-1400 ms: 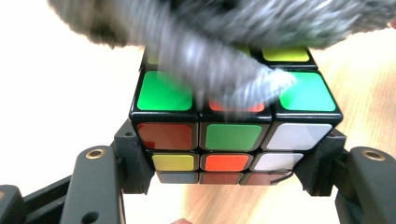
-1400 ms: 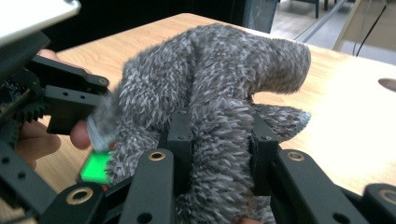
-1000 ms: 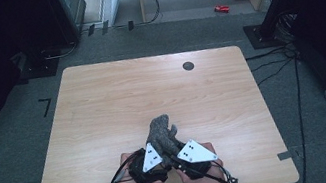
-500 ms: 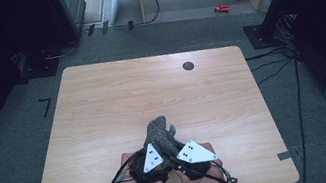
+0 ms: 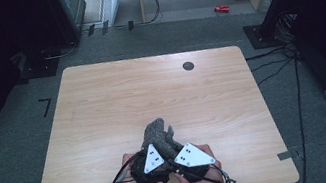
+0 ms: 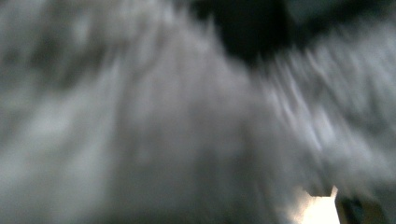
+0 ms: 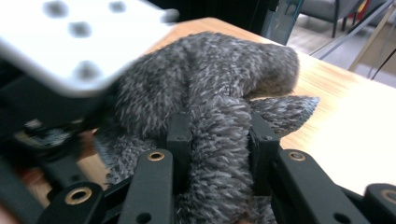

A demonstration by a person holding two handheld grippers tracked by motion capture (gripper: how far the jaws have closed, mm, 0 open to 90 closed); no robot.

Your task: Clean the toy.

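Both grippers hold one grey fuzzy glove (image 5: 158, 135) at the table's (image 5: 103, 107) near edge. Right gripper (image 7: 219, 140) jaws pinch a bunched fold; left gripper (image 5: 151, 164) jaws are closed down on the fabric. Soft, light, limp — grip thick folds, not loose fingers.

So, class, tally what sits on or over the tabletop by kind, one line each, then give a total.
Grey fuzzy cloth: 1
Claws, left claw and right claw, both clamped on the cloth: 2
Dark round grommet in the table: 1
Total: 4
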